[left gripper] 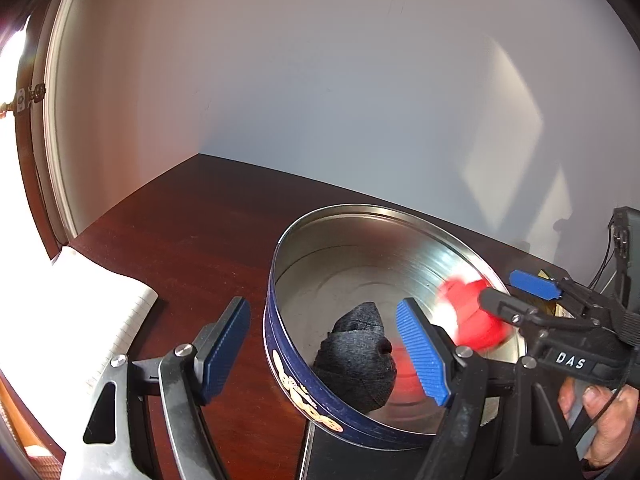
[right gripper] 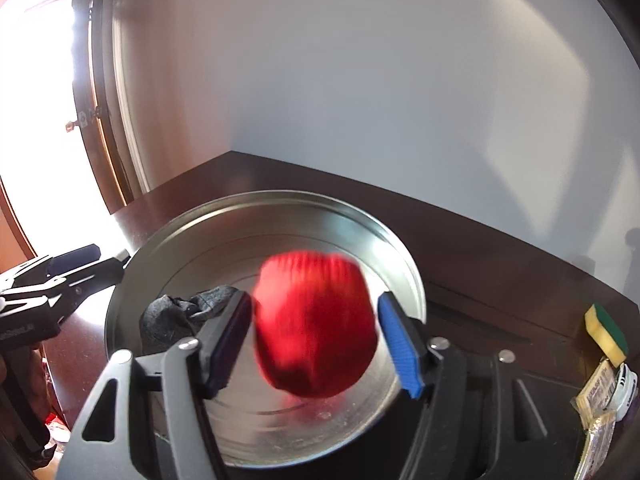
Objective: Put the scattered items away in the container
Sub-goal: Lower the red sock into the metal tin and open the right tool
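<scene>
A round blue tin [left gripper: 280, 364] with a bare metal inside stands on the dark wooden table. A rolled dark grey sock [left gripper: 356, 360] lies in it near the front wall. A blurred red sock ball [right gripper: 316, 328] hangs over the tin floor between the pads of my right gripper [right gripper: 316, 300]; the pads stand just off it, so that gripper is open. In the left wrist view the red ball [left gripper: 468, 312] sits at the tip of the right gripper [left gripper: 500, 286]. My left gripper [left gripper: 322, 320] is open and straddles the tin's near wall without pressing on it.
A white lined pad [left gripper: 92, 320] lies on the table [left gripper: 180, 248] at the left by a bright window. A yellow-green sponge [right gripper: 606, 334] and some packets [right gripper: 600, 396] lie right of the tin [right gripper: 404, 264]. A white wall backs the table.
</scene>
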